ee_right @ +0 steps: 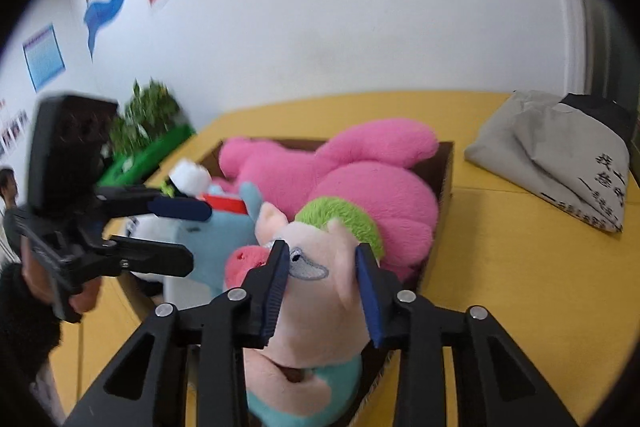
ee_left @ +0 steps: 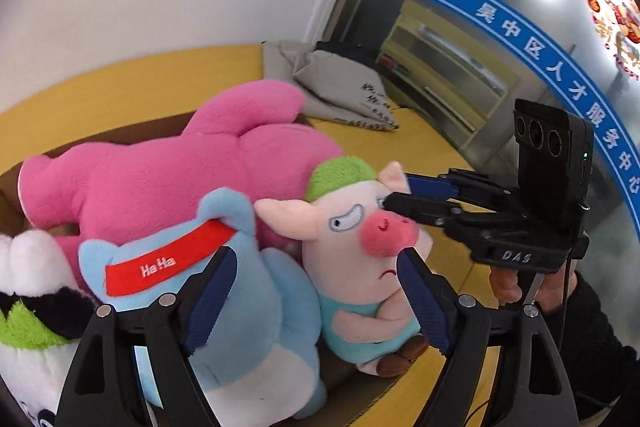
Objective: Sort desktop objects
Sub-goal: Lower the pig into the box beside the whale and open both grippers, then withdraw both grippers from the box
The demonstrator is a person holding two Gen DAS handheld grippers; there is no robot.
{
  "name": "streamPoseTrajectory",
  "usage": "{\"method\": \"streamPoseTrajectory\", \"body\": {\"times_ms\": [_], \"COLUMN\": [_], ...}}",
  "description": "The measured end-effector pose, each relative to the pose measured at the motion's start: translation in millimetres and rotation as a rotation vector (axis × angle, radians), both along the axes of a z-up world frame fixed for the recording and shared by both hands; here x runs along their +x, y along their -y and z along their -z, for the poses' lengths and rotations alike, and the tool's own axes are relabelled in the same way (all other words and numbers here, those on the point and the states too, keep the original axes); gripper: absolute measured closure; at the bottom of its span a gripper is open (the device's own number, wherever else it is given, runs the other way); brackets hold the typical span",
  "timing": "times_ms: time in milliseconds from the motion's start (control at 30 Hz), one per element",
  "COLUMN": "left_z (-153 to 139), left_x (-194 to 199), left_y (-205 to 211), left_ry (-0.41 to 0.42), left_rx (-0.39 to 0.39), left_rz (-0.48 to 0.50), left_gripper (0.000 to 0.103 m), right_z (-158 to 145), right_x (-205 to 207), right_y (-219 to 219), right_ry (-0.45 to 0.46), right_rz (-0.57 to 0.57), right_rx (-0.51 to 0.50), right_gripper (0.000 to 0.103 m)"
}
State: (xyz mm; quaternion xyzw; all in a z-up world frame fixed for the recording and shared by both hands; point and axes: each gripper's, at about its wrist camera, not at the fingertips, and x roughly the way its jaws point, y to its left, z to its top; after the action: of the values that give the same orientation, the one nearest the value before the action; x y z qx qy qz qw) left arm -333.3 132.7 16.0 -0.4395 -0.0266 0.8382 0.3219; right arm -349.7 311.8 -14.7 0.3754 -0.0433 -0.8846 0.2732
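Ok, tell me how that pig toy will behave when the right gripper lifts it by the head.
The pig toy looks soft and stuffed, so its head will probably squash between the right gripper pads. It is likely light for its size. Its body may dangle and sway, brushing the blue toy beside it.

Pig plush (ee_right: 316,291), pink plush (ee_left: 192,171) & blue plush (ee_left: 248,311): fuzzy cloth, matt. Hand-held gripper (ee_right: 322,291): matt black plastic w/ ribbed blue pads (ee_right: 276,291), shiny metal pins. Box (ee_right: 444,171): brown cardboard. Tabletop (ee_right: 520,267): smooth yellow. Bag (ee_right: 552,155): grey creased cloth.
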Motion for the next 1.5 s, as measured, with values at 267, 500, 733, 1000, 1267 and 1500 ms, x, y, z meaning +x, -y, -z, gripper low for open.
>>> {"method": "streamPoseTrajectory", "body": {"times_ms": [267,500,733,1000,1267,1500], "left_z": [18,26,-20,-63,-62,-56], "left_x": [-9,-1,51,156,239,274], "left_y": [-20,-43,-2,101,149,146], "left_ry": [0.003,-0.056,-0.098,-0.192,-0.197,-0.207], "left_rx": [-0.06,-0.171,-0.083,-0.008,-0.004,0.001], "left_rz": [0.013,-0.017,-0.049,-0.201,-0.315,-0.314], "left_gripper": [0.017,0.013,0.009,0.0,0.0,0.0], "right_z": [29,17,-43,-57,-64,-72], "right_x": [-26,-9,79,177,248,280], "right_y": [20,4,6,62,97,101], "right_ry": [0.131,0.107,-0.04,-0.14,-0.198,-0.219], "right_rz": [0.001,0.097,0.17,0.179,0.226,0.279], "right_rx": [0.152,0.104,0.09,0.17,0.218,0.231], "right_gripper": [0.071,0.054,0.023,0.022,0.022,0.022]}}
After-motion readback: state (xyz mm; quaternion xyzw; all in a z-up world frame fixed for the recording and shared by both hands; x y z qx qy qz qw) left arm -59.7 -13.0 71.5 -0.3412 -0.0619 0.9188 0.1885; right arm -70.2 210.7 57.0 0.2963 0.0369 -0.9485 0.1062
